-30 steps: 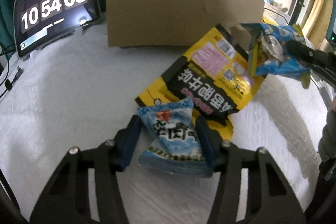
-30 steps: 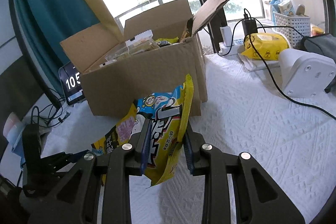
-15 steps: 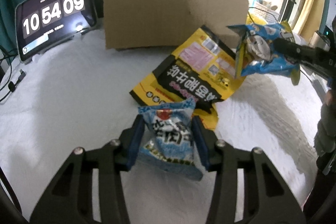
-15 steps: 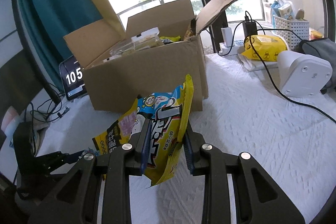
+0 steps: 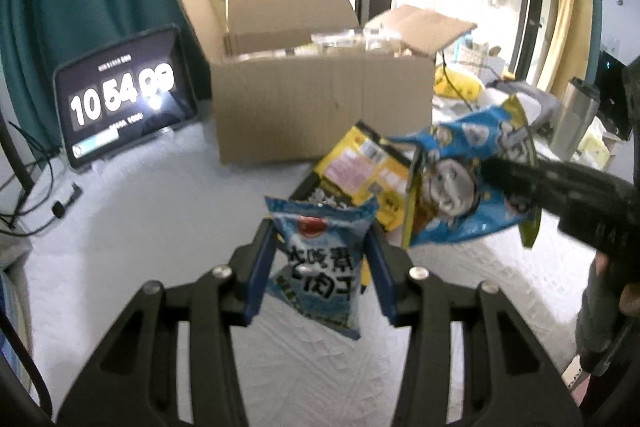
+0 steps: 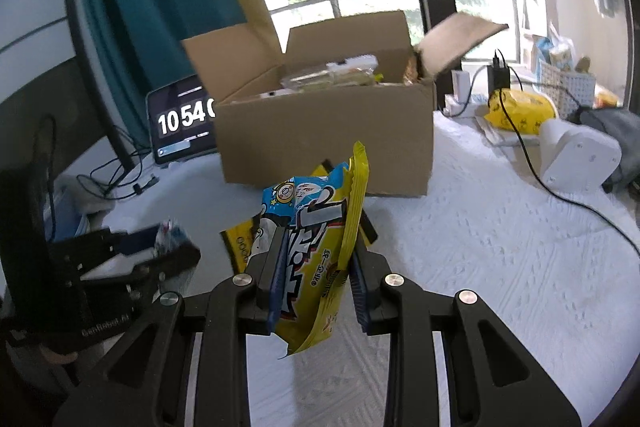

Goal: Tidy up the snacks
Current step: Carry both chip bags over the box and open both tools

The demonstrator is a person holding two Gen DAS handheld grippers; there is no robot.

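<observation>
My left gripper (image 5: 320,267) is shut on a small light-blue snack packet (image 5: 320,259) and holds it above the white cloth. My right gripper (image 6: 318,279) is shut on a blue and yellow snack bag (image 6: 320,247), held upright in the air; that bag also shows in the left wrist view (image 5: 464,187). A large yellow and black snack bag (image 5: 360,171) lies flat on the cloth in front of the open cardboard box (image 5: 320,107), which holds several packets. In the right wrist view the box (image 6: 332,139) stands just beyond the held bag, and my left gripper (image 6: 160,247) is at the lower left.
A tablet clock (image 5: 120,99) stands left of the box, with cables (image 5: 36,195) beside it. To the right are a white device (image 6: 576,159) with a black cable (image 6: 552,195), a yellow pouch (image 6: 520,111) and a metal flask (image 5: 572,119). The white cloth (image 6: 500,267) covers the table.
My left gripper has closed on the light-blue packet and lifted it off the cloth. My right gripper has risen slightly with its bag and come nearer the box.
</observation>
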